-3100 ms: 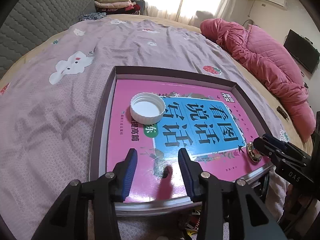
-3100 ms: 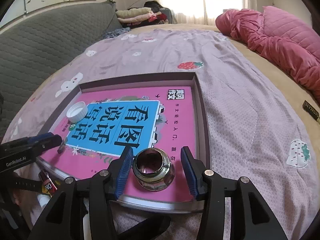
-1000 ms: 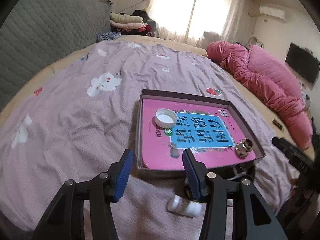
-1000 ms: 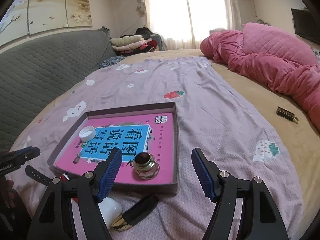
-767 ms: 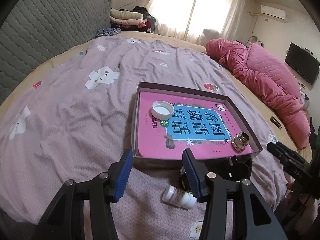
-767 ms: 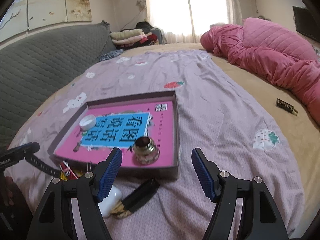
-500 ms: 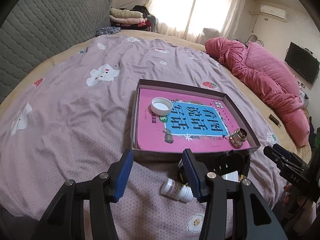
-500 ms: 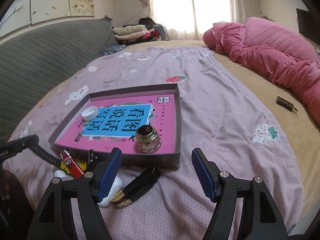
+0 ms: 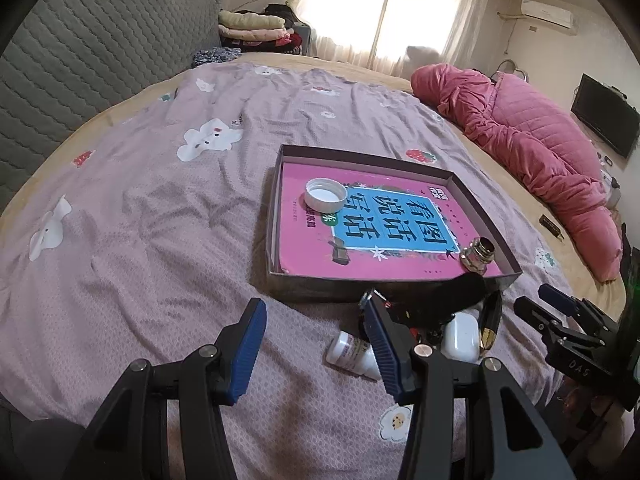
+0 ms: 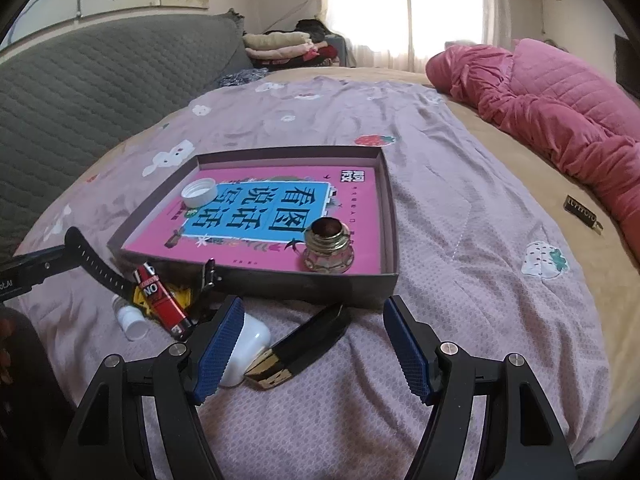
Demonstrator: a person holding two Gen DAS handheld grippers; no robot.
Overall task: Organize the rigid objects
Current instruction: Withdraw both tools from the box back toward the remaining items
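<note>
A dark shallow box [image 9: 276, 224] [image 10: 340, 284] lies on the bed with a pink book inside. On the book are a white cap [image 9: 324, 195] [image 10: 199, 193], a small dark piece [image 9: 340, 255] and a metal fitting [image 9: 478, 254] [image 10: 328, 251]. In front of the box lie a white pill bottle [image 9: 350, 354] [image 10: 130, 322], a red lighter [image 10: 160, 300], a white earbud case [image 9: 460, 338] [image 10: 244, 348], a black-and-gold bar [image 10: 304, 346] and a black strap [image 10: 100, 266]. My left gripper [image 9: 314, 352] is open and empty, near the bottle. My right gripper [image 10: 310, 352] is open and empty above the bar.
The bed has a mauve patterned sheet [image 9: 160, 220]. A pink quilt [image 9: 532, 152] [image 10: 560, 120] lies at the right. A small dark tag [image 10: 582, 214] rests on the tan cover. A grey padded headboard [image 10: 100, 80] and folded clothes [image 9: 256, 30] stand at the back.
Both grippers have drawn back from the box toward the near edge of the bed. The right gripper let go of the metal fitting, which now stands in the box. The loose items came into view.
</note>
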